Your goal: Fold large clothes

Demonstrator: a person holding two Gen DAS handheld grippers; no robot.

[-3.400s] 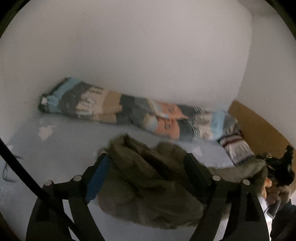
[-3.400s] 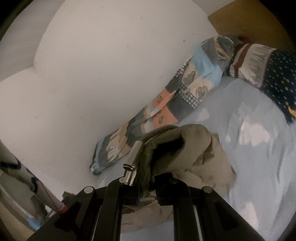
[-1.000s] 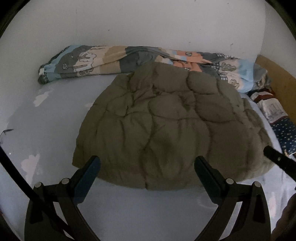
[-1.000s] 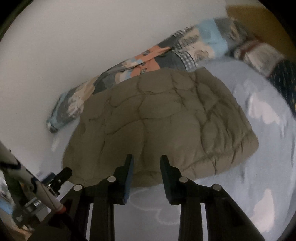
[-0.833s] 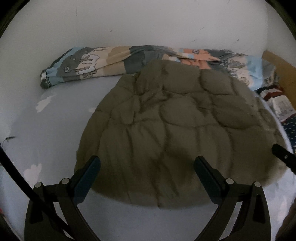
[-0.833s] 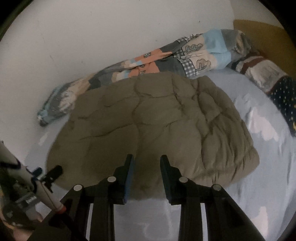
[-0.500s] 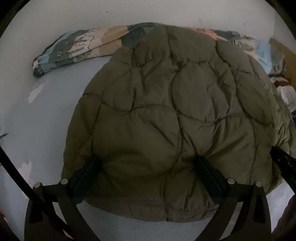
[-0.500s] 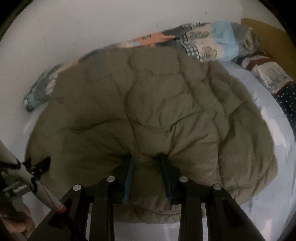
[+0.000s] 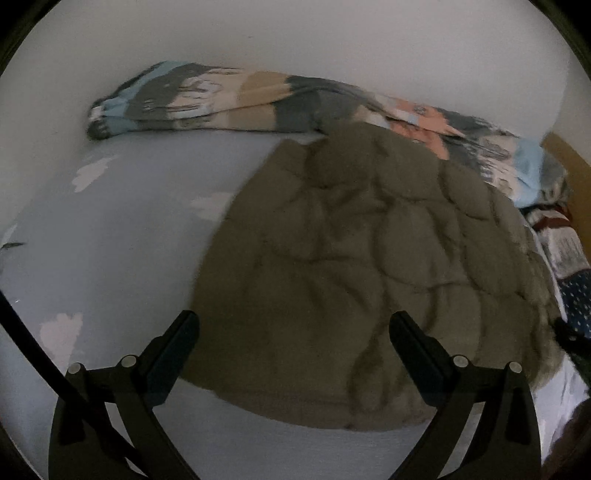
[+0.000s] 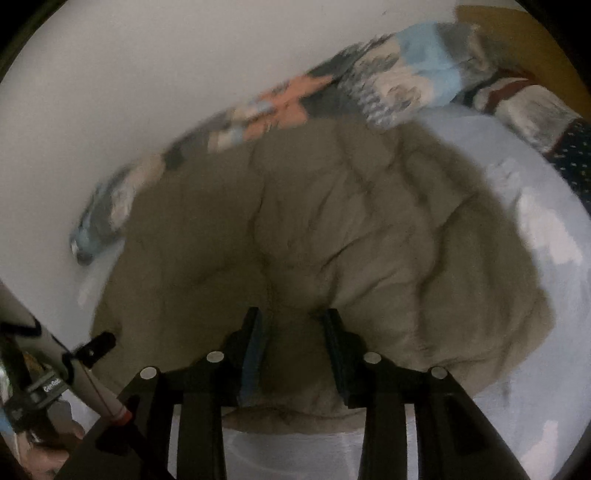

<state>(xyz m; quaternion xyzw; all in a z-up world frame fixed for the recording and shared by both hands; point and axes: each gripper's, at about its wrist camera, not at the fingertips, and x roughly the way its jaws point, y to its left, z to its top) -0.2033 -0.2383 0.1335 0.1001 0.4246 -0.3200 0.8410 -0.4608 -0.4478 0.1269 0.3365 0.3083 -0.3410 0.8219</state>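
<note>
We find the right gripper (image 10: pixel 295 325) low over the near hem of the olive quilted jacket (image 10: pixel 332 240). Its jaws are opening, narrowly spaced, and a puff of the jacket's fabric sits between the fingers (image 10: pixel 255 339); we cannot tell whether the pads press on it. The left gripper (image 9: pixel 293 332) hovers over the jacket's near left portion with its fingers (image 9: pixel 173 339) spread wide and nothing gripped.

The jacket lies spread flat on the bed (image 9: pixel 110 240), which carries a pale blue sheet with white cloud shapes. Its near hem stops short of the bed's near edge, leaving a strip of bare sheet in front. In the left wrist view a broad stretch of open sheet lies to the jacket's left. A narrower band of sheet shows to the right in the right wrist view.

Beyond the jacket, a rolled patchwork blanket (image 9: pixel 221 99) runs along the white wall (image 9: pixel 295 37), and the jacket's far edge touches it. At the far right, patterned bedding (image 10: pixel 535 107) lies against a brown headboard (image 10: pixel 517 29), near the jacket's right edge. At lower left in the right wrist view, part of the other handheld rig (image 10: pixel 55 373) shows beside the bed.
</note>
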